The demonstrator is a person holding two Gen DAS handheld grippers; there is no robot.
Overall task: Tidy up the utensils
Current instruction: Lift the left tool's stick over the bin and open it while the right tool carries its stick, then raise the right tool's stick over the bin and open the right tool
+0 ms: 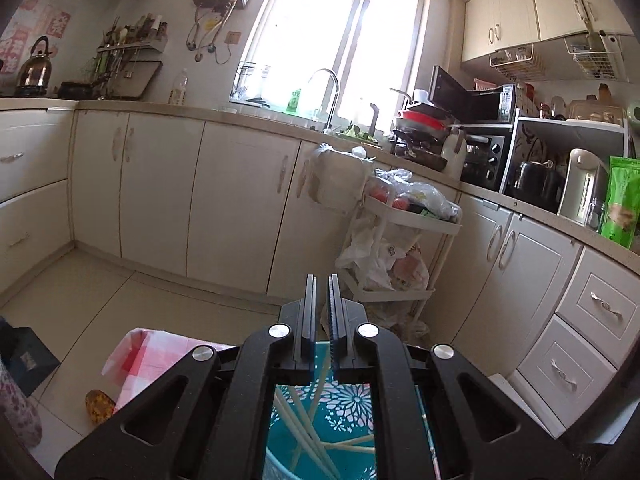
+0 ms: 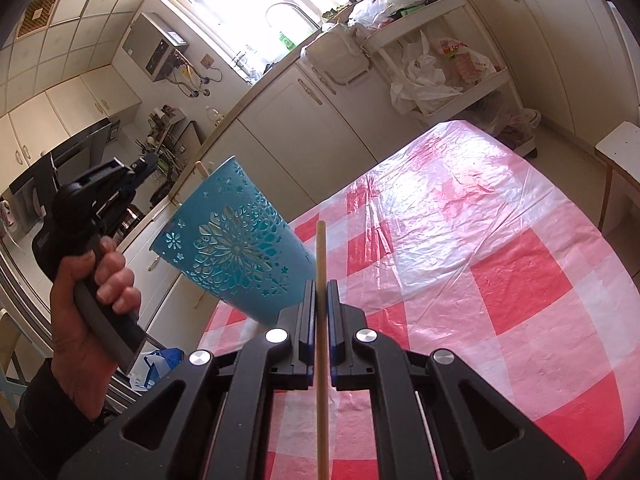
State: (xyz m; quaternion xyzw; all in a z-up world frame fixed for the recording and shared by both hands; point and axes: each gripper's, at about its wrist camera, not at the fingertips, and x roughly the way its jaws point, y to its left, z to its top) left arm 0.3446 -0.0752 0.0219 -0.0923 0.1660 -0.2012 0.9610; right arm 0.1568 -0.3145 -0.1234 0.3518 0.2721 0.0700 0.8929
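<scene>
A teal cup [image 2: 236,240] with flower cut-outs stands at the near corner of the pink checked table [image 2: 460,240]. In the left wrist view I look down into the cup [image 1: 352,400], where several pale chopsticks [image 1: 304,424] lean. My left gripper [image 1: 322,282] hovers just over the cup's mouth, shut, with nothing between its fingers. From the right wrist it appears beside the cup's top as the left gripper [image 2: 150,160], held by a hand [image 2: 96,280]. My right gripper [image 2: 321,284] is shut on a light wooden chopstick [image 2: 320,248], whose tip lies next to the cup.
A white rolling cart [image 1: 424,222] piled with plastic bags stands against the cabinets beyond the table. A white stool [image 2: 620,144] sits past the table's far right side. A dark blue bag [image 1: 28,356] lies on the floor on the left.
</scene>
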